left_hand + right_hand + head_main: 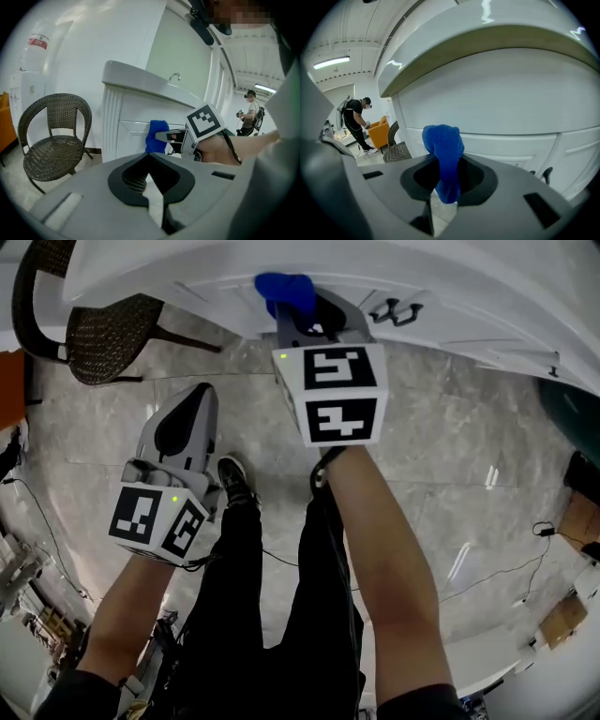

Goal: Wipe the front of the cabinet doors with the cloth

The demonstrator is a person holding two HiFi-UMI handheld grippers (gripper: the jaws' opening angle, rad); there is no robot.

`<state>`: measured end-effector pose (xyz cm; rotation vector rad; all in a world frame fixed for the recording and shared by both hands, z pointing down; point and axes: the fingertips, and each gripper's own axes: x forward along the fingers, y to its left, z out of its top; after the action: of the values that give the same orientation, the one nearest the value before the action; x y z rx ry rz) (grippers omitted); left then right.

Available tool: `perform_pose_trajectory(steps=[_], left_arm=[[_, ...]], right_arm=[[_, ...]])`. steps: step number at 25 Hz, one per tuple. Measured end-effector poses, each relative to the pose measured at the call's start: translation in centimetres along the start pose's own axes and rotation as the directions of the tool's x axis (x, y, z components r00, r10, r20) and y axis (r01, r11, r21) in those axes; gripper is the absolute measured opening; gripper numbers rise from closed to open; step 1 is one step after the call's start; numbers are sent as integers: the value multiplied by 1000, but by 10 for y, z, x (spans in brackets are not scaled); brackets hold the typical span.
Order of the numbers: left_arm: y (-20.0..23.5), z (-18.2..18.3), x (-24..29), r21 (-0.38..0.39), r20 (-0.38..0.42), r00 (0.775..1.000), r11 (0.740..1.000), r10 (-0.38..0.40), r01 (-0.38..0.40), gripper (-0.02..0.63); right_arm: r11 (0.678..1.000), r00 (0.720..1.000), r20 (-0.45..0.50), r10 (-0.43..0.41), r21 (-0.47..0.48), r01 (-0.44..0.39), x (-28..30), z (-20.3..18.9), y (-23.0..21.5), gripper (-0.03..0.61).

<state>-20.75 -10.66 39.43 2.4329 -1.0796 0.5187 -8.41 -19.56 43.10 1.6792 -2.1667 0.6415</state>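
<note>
Blue terry cloth (442, 145) sits pinched in the right gripper's (446, 171) closed jaws, pressed against the white panelled cabinet door (501, 108). Wiping well likely needs steady pressure and overlapping strokes. The left gripper (150, 158), its 2 jaws together and empty, hangs well back.

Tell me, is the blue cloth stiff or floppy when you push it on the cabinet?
Probably floppy: the blue cloth bunches and droops over the right gripper pinching it. It looks fuzzy and light, so it would likely squash flat against the cabinet door rather than push back.
</note>
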Motion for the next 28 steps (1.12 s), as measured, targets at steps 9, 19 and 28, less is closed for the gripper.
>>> perform_pose_trajectory(steps=[9,19,28], left_arm=[[-60,-11,24,10,-10,999,999,-49,49,2],[-76,-18,31,2,0,997,997,-76,76,0],[-10,-14,20,25,23,998,998,-58,58,2]], right_arm=[[997,998,-13,-65,29,65,-37,-16,-84,78],[981,983,29,-183,67,181,-72,-17,-145,78],[960,953,130,-274,89,264,-49,-20,-75,78]])
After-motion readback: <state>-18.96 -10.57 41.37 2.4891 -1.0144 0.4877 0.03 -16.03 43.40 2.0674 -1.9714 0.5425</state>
